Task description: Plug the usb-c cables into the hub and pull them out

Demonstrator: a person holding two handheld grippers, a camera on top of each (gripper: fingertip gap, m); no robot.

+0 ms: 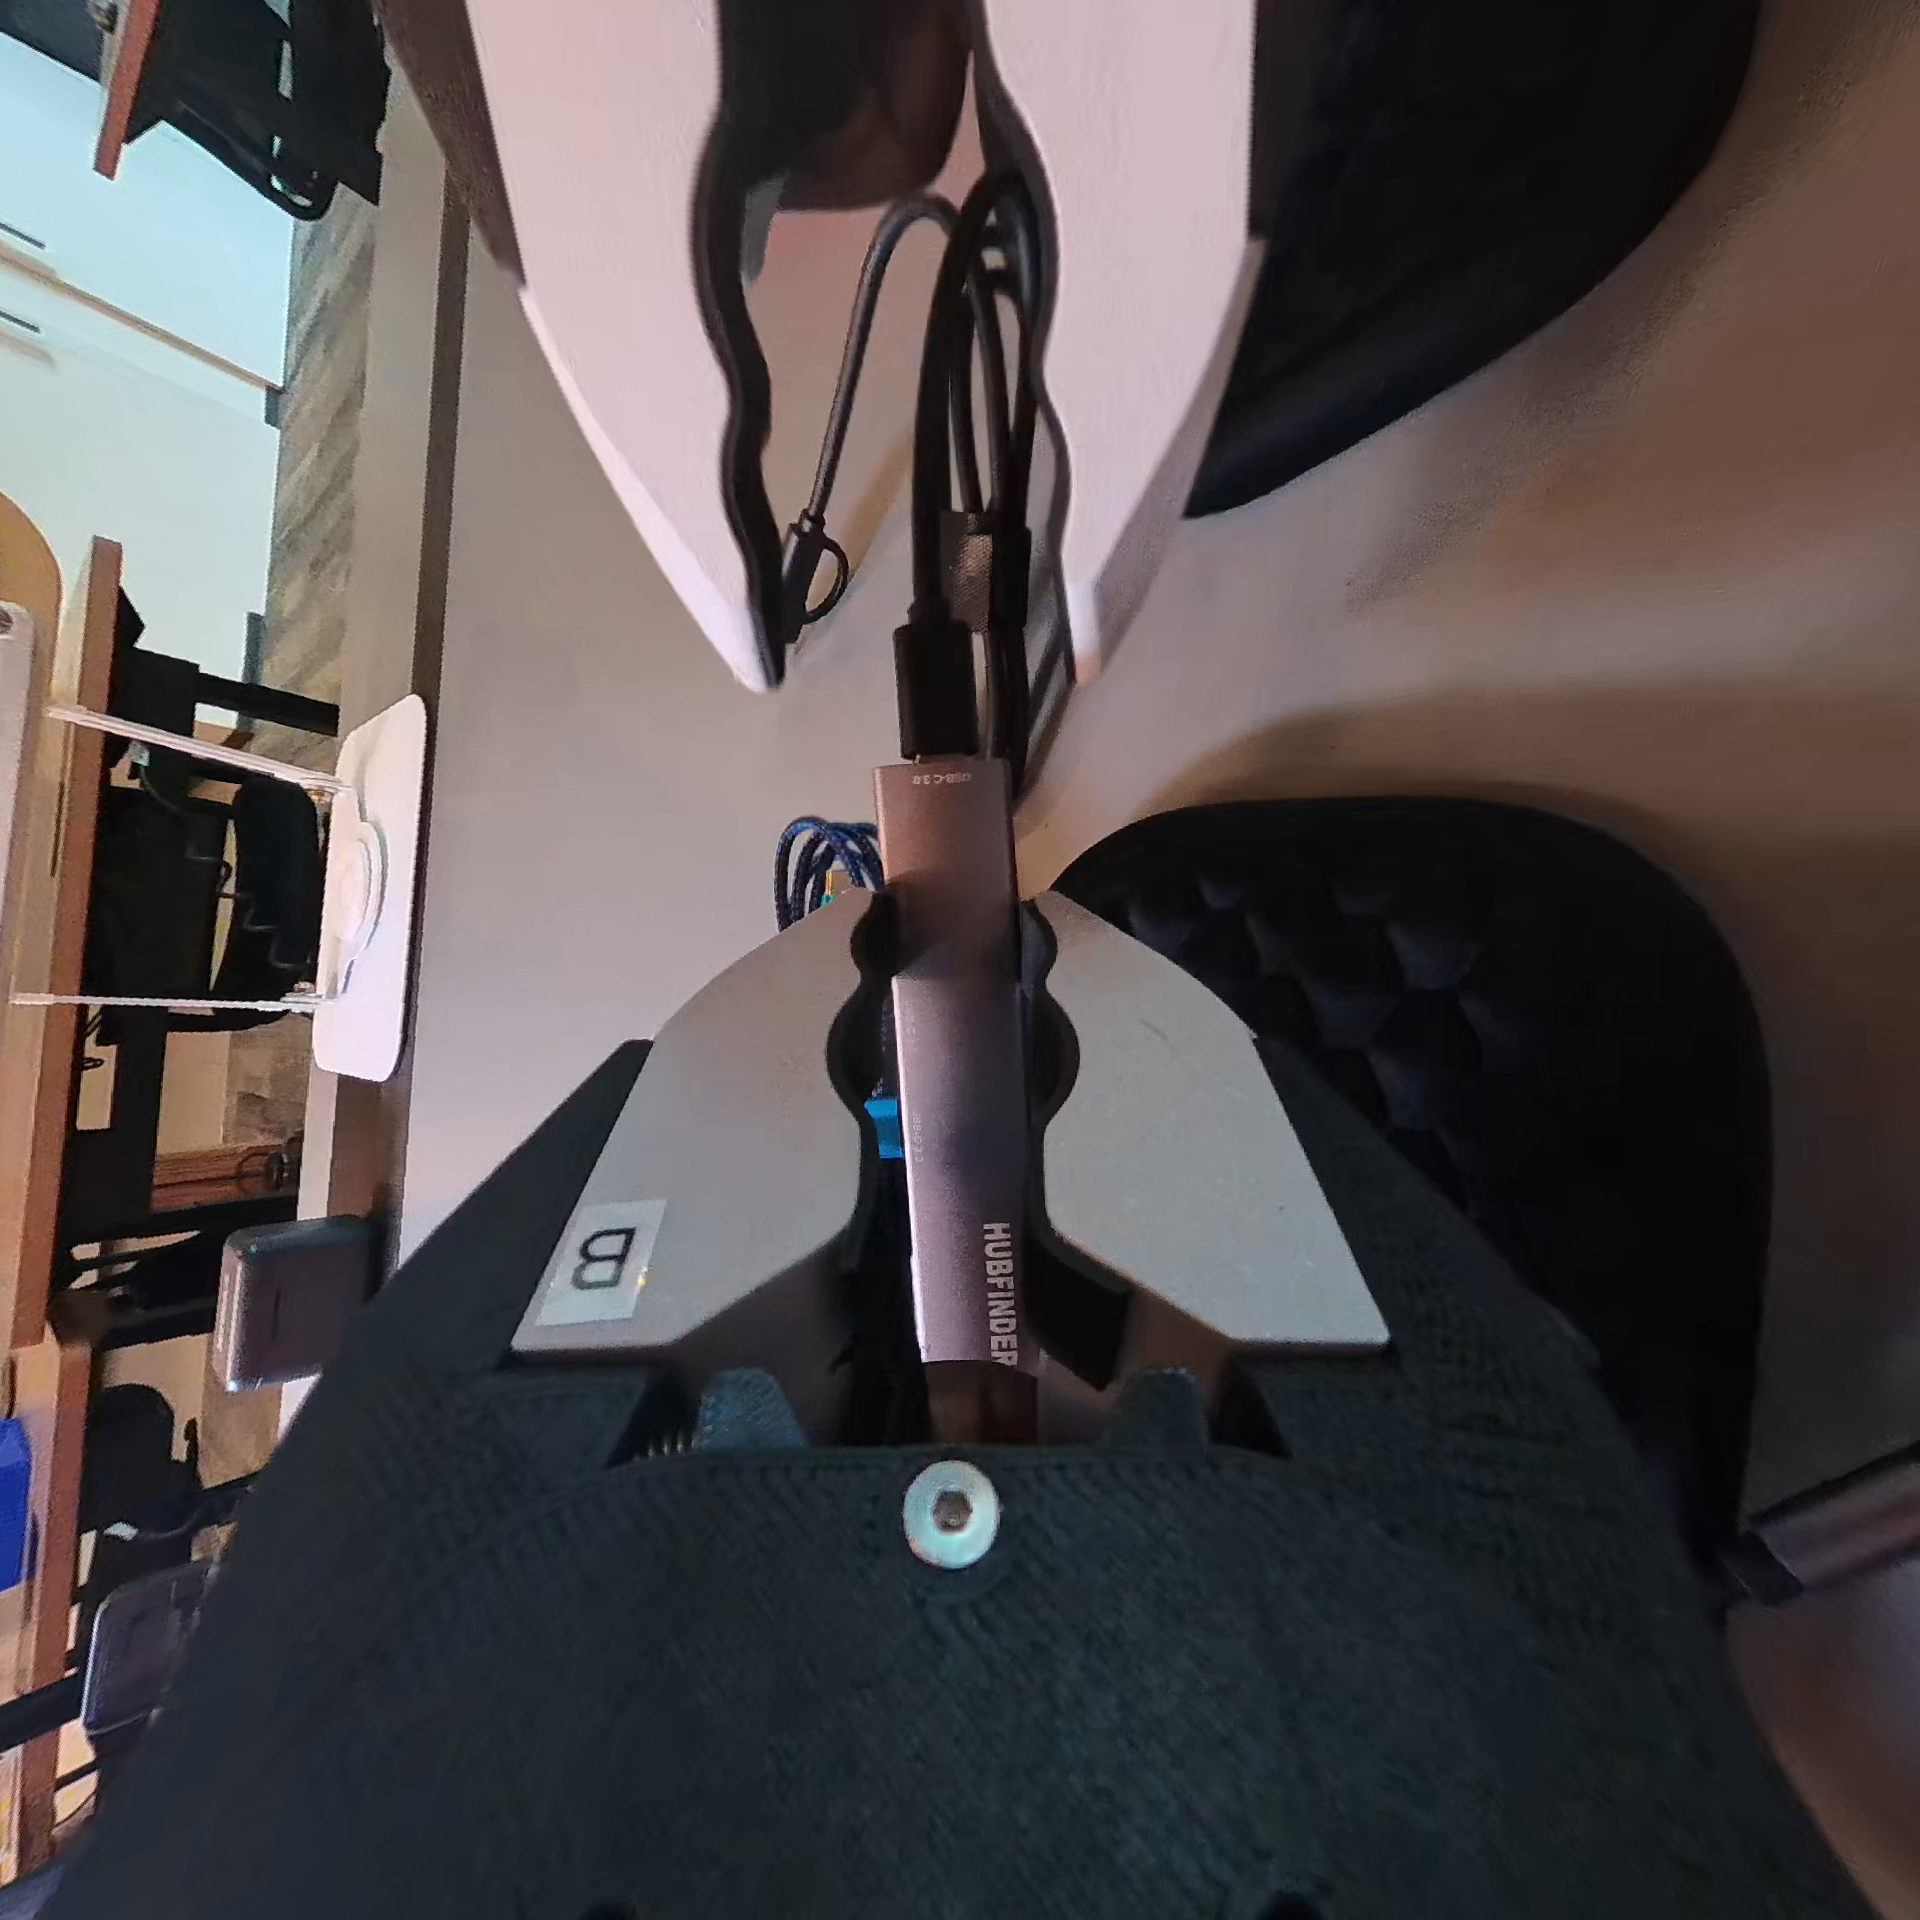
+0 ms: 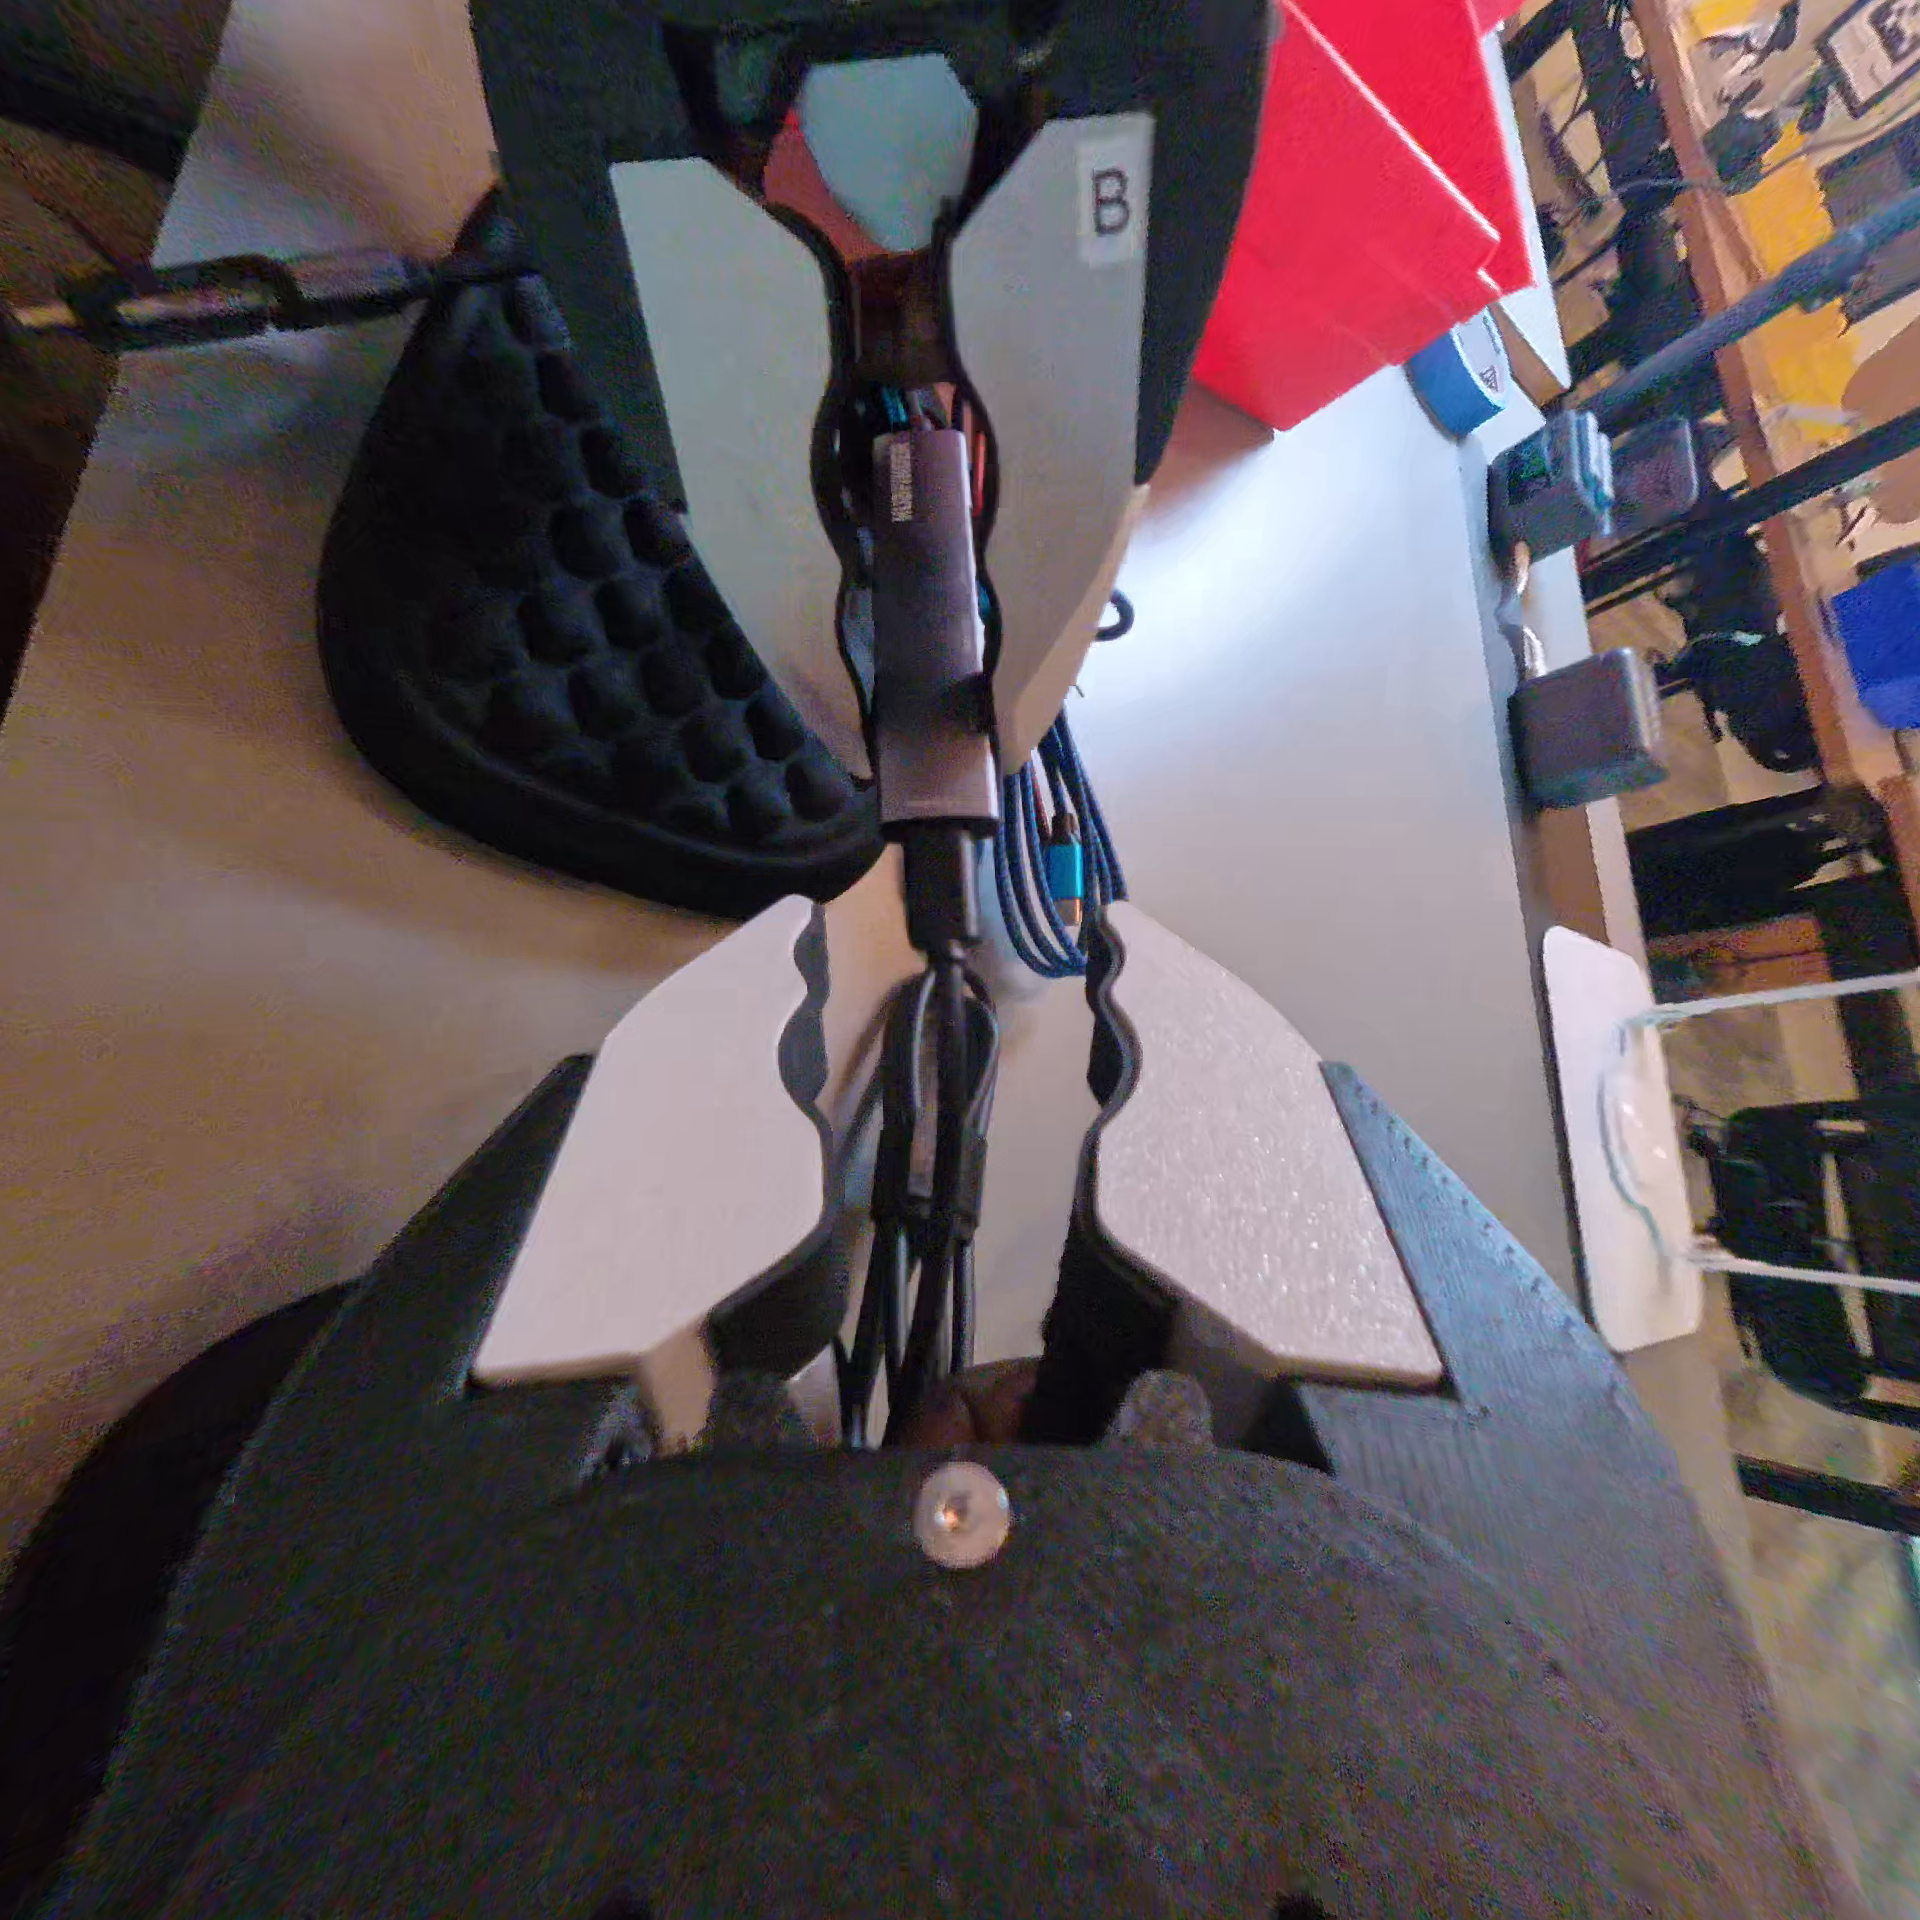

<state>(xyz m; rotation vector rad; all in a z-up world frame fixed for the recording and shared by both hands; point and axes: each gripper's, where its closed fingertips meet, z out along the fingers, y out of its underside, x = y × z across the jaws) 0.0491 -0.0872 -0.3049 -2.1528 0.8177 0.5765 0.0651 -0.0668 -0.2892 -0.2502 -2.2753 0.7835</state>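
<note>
A grey USB hub [image 1: 951,1039] is clamped lengthwise between the fingers of my left gripper [image 1: 956,914], which is shut on it above the white table. A black USB-C plug [image 1: 935,696] sits in the hub's far end. My right gripper [image 1: 925,670] faces it, open, with fingertips just short of the plug and black cables [image 1: 977,395] running between its fingers. In the right wrist view, my right gripper [image 2: 961,925] is open around the black cables [image 2: 935,1143], the plug [image 2: 940,883] is seated in the hub [image 2: 925,623], and the left gripper [image 2: 935,758] holds the hub.
A blue braided cable [image 2: 1049,883] lies coiled beside the hub. A black dimpled pad [image 2: 582,644] lies to one side. Red bins [image 2: 1351,208], a blue tape roll [image 2: 1465,384], grey adapters [image 2: 1584,727] and a white pad [image 2: 1621,1143] line the table edge. The tips of both grippers are at nearly the same place.
</note>
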